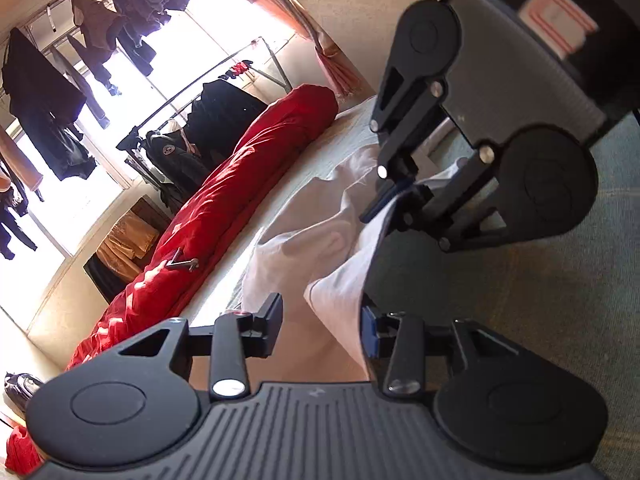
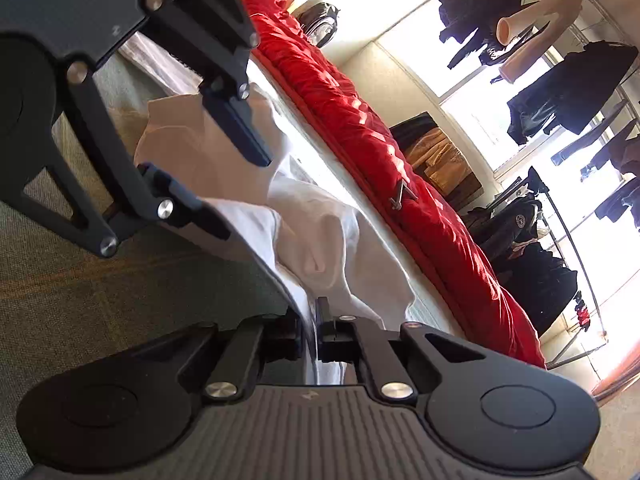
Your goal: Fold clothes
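Seen from the left wrist camera, the left gripper (image 1: 320, 322) stands with its jaws spread apart, an edge of the white garment (image 1: 340, 240) hanging against the inner face of one finger but not pinched. Just ahead, the right gripper (image 1: 394, 196) is clamped on another part of the same cloth, which bunches over the pale bed surface (image 1: 304, 168) beside a long red duvet (image 1: 224, 204). Dark clothes on a rack (image 1: 84, 40) hang against a bright window. From the right wrist camera, the right gripper (image 2: 310, 328) has its fingers closed on a fold of the white garment (image 2: 340, 248), while the left gripper (image 2: 224, 172) hovers above it with fingers parted. The red duvet (image 2: 380, 152) runs along the far side of the bed, with hanging clothes (image 2: 560, 92) beyond.
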Tool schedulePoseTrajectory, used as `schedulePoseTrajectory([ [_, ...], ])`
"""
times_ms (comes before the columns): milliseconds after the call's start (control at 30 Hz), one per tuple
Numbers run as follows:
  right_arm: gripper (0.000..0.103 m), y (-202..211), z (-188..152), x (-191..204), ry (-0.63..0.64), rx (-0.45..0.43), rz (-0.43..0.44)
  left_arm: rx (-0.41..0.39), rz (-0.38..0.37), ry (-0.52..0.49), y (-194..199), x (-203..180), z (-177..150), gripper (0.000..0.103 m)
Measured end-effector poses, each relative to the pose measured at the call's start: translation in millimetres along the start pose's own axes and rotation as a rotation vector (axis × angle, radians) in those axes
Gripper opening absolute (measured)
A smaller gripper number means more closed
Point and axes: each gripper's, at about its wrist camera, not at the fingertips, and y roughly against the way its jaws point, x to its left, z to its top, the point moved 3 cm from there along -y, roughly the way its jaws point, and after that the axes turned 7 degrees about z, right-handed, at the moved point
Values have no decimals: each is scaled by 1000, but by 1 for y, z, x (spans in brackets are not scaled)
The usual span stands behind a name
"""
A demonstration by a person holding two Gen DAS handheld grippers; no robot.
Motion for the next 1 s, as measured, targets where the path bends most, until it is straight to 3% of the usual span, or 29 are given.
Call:
schedulePoseTrajectory([
  [167,7,23,9,-13,-39,-44,-27,48,47,-75,-6,-13,-9,46],
  [533,7,60,-5,-37,-81,-29,-40,152,172,-271,-10,-31,-33,46],
  [567,7,63,-6,-39,-85,-28,-41,163,183,-285,-9,-31,-36,38],
  [600,7,67,-7,-41,-88,-27,-42,164,188,-290,-4,-30,-35,14],
  [633,7,70,-8,-44,-92,-25,-43,157,189,-287,4,-28,-31,5],
  [867,7,93,-22,-27,-44,15,22,99,206,-296,66,-11,-7,5],
  [1000,7,112,-25,-23,-45,32,120,101,186,-305,102,-3,1,5],
])
